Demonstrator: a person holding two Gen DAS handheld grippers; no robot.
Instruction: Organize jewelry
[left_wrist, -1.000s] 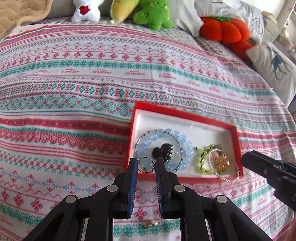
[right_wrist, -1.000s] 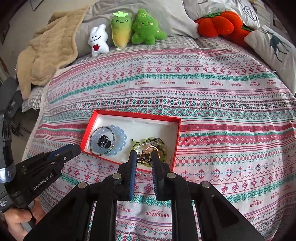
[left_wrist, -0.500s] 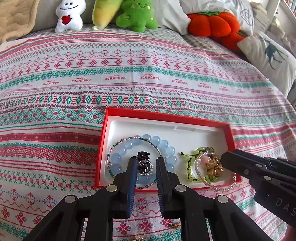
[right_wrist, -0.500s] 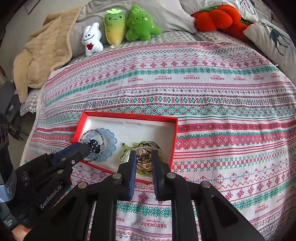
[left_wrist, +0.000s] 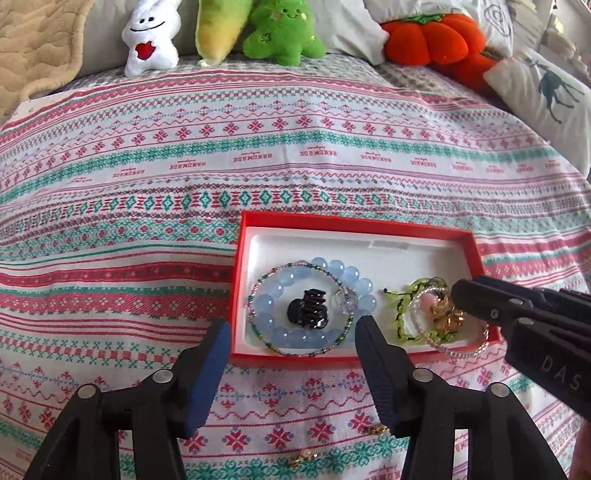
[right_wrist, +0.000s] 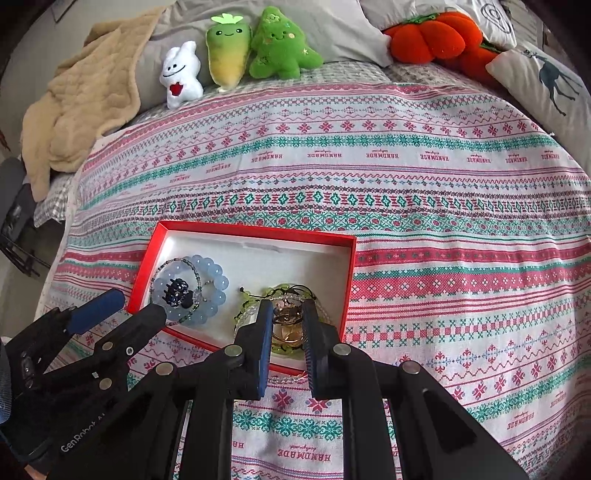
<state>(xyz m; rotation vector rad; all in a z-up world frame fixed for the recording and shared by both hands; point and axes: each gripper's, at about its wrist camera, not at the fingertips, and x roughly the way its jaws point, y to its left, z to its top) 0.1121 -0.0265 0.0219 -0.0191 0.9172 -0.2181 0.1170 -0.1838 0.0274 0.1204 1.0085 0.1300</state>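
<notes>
The left gripper hung released, jaws spread wide at the near rim of the red box on the bed. The right gripper had its jaws narrowed around a gold piece; actual clamping could not be confirmed. Lifting might drag the tangled green bracelet out. Only the left view showed small gold pieces lying loose on the bedspread.

A home bedroom is showing here: a bed wearing a patterned cover, plush toys and pillows lining its head.
</notes>
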